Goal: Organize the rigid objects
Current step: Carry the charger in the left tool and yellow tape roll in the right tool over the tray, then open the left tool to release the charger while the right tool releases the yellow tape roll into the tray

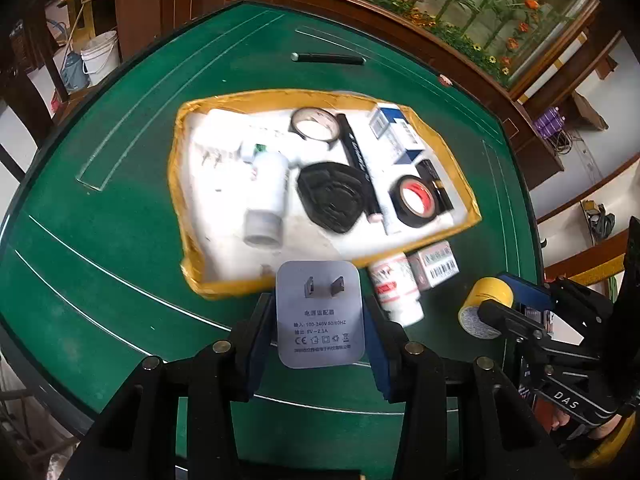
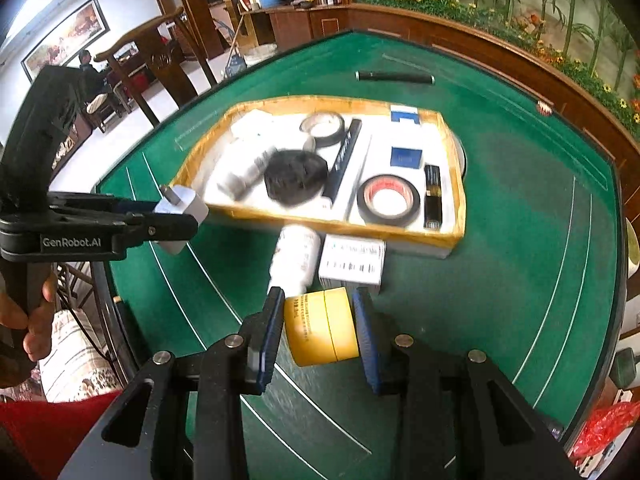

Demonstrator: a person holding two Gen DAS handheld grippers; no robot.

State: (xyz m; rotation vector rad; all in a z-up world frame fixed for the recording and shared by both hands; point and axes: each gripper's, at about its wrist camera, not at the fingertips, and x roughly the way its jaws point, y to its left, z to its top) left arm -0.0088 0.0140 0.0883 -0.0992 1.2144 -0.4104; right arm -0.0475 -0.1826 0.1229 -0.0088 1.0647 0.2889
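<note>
My left gripper (image 1: 318,320) is shut on a white power adapter (image 1: 320,312), held above the green table just short of the yellow-rimmed tray (image 1: 182,140); it also shows in the right wrist view (image 2: 180,208). My right gripper (image 2: 318,324) is shut on a small yellow jar (image 2: 320,326), seen from the left wrist too (image 1: 486,306). The tray (image 2: 456,184) holds a white bottle (image 1: 266,196), a black pouch (image 1: 330,196), two tape rolls (image 1: 414,200), a black bar and small boxes.
A white pill bottle (image 2: 296,258) and a barcoded box (image 2: 352,260) lie on the green table (image 2: 500,280) in front of the tray. A black pen-like stick (image 2: 394,77) lies beyond the tray. Chairs and cabinets surround the table.
</note>
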